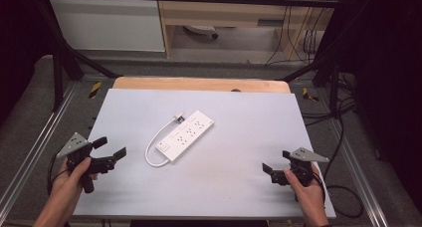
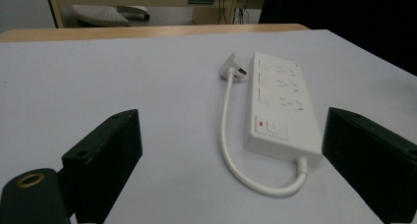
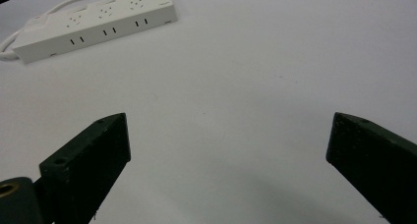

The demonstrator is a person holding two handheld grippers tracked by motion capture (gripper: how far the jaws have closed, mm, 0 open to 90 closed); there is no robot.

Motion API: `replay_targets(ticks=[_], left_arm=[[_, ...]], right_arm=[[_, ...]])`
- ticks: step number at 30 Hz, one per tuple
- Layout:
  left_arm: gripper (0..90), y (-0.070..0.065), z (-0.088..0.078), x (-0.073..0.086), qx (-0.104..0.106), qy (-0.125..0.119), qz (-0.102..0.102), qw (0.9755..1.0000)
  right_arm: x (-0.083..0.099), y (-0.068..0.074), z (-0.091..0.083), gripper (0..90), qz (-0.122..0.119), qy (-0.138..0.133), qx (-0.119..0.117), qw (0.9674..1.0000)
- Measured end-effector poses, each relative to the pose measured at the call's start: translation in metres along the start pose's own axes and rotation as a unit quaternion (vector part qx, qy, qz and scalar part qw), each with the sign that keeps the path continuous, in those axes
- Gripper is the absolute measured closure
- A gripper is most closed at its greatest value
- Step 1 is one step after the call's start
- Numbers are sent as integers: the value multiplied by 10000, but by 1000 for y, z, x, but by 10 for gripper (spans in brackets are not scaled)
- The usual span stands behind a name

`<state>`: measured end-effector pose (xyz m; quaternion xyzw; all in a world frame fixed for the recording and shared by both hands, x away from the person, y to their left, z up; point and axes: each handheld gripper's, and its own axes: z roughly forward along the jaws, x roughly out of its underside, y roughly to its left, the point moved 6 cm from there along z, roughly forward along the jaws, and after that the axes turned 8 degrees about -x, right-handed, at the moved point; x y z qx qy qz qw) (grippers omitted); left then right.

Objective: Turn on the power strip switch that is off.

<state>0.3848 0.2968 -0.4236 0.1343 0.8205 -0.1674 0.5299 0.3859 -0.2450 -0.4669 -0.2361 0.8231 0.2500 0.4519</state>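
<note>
Counter (image 1: 239, 187) w/ pale grey-white flat top carries one item: white rectangular plastic power strip (image 1: 185, 135), lying flat near centre, set diagonally, socket face up. Approx. three socket groups along its length; rocker switch w/ small red mark (image 2: 272, 127) at the near-left end. White round cable (image 1: 152, 146) leaves that same end, loops out to the left and runs back up alongside the strip to a white plug (image 2: 232, 67), which rests on the counter just beside the strip's far end.

Left tool (image 1: 109, 150), black two-jaw w/ grey three-cornered plate on top, held in person's left hand (image 1: 74, 174) at the near-left part of the counter. Jaws wide apart, nothing between them. Pointed toward the strip, well apart from it.

Right tool (image 1: 275, 162), same build, held in right hand (image 1: 301, 187) at the near-right part of the counter. Jaws wide apart, empty; bare counter surface between them in right gripper view. Strip lies far off at upper left in that view.
</note>
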Motion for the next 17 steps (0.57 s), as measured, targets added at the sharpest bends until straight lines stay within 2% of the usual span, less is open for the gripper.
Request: replay_targets(ticks=[2, 6, 10, 12, 17], left_arm=[[84, 0, -2, 9, -19, 3, -93, 10000], [87, -4, -1, 25, -6, 103, -69, 9999], [87, -13, 3, 39, 9, 357, 146, 9993], [88, -19, 5, 44, 43, 506, 263, 9984], [80, -34, 9, 57, 143, 871, 704, 9936]], right_arm=[[0, -1, 0, 34, 2, 4, 13, 10000], [1, -3, 2, 34, 37, 43, 99, 9999], [3, -7, 3, 34, 99, 103, 216, 9997], [6, -10, 7, 36, 177, 253, 305, 9991], [14, -20, 17, 41, 258, 624, 601, 9959]])
